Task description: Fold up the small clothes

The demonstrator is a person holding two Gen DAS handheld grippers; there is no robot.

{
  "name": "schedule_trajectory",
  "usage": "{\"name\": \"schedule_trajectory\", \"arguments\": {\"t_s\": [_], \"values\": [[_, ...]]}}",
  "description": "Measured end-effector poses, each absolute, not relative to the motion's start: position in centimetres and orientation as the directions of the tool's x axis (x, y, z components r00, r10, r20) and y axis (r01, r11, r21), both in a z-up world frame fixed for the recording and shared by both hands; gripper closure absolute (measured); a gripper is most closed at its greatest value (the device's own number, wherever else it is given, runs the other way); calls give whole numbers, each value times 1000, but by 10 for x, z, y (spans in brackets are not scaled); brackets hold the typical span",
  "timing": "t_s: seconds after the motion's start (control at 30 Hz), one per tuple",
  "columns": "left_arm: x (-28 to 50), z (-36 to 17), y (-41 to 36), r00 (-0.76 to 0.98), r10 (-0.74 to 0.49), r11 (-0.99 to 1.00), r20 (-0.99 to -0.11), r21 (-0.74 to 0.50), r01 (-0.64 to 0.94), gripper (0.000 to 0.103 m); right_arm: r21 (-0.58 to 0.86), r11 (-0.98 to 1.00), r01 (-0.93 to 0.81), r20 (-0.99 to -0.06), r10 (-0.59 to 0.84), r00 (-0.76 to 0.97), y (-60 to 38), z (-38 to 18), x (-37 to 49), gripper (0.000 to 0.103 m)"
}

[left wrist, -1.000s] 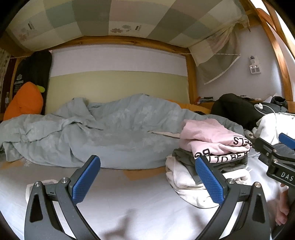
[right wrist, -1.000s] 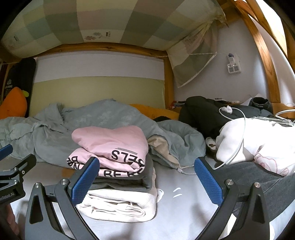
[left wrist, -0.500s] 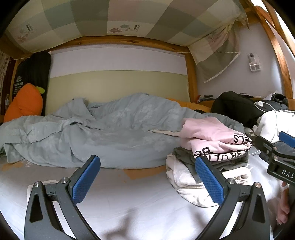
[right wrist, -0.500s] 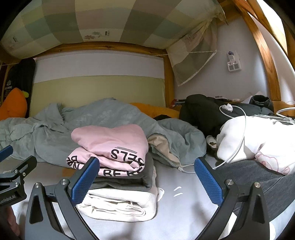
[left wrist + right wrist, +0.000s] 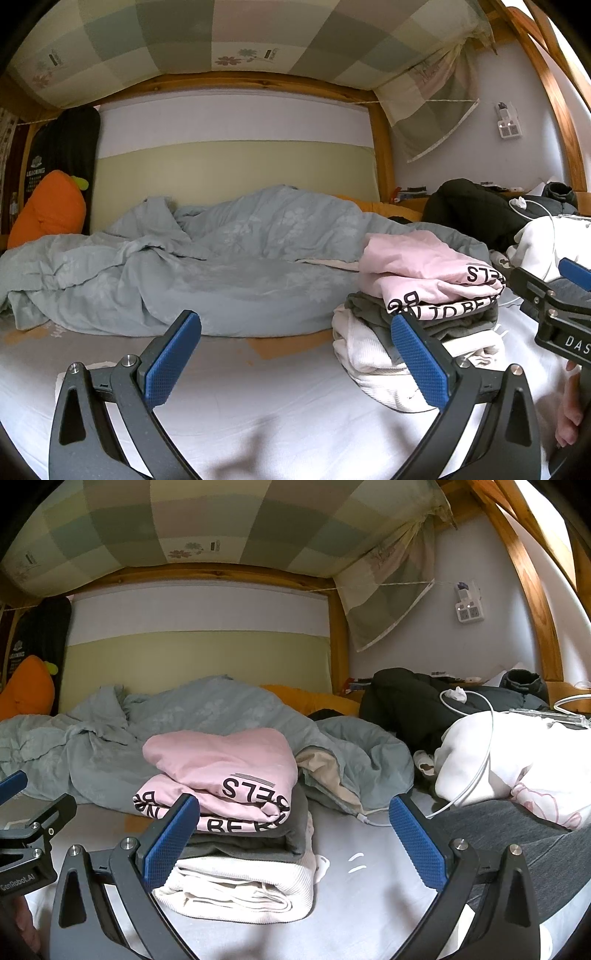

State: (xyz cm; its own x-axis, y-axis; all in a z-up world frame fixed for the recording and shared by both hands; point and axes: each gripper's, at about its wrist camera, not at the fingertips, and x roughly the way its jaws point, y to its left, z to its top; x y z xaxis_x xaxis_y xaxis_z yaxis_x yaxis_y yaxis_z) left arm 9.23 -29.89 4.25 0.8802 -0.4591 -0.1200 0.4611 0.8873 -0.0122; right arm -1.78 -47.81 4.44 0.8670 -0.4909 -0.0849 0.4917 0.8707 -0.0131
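The left gripper and the right gripper hover spread wide and empty above the white bedsheet. Just beyond, the folded stack of pink, grey and cream clothes lies between the right gripper's fingers, in front of a rumpled grey-blue duvet.

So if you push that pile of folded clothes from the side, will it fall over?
Probably the folded pink printed top would slide first: it sits loosely on the grey garment. The thick white ribbed knit at the bottom is widest, so it likely stays put. Everything looks soft, so the pile would slump rather than topple stiffly.
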Motion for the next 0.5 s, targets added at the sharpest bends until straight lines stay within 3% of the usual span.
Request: {"name": "schedule_trajectory", "arguments": {"t_s": [0.5], "values": [[91, 43, -299, 879, -463, 885, -114, -6, 466, 0, -16, 868, 496, -75, -495, 866, -475, 45, -20, 1]]}}
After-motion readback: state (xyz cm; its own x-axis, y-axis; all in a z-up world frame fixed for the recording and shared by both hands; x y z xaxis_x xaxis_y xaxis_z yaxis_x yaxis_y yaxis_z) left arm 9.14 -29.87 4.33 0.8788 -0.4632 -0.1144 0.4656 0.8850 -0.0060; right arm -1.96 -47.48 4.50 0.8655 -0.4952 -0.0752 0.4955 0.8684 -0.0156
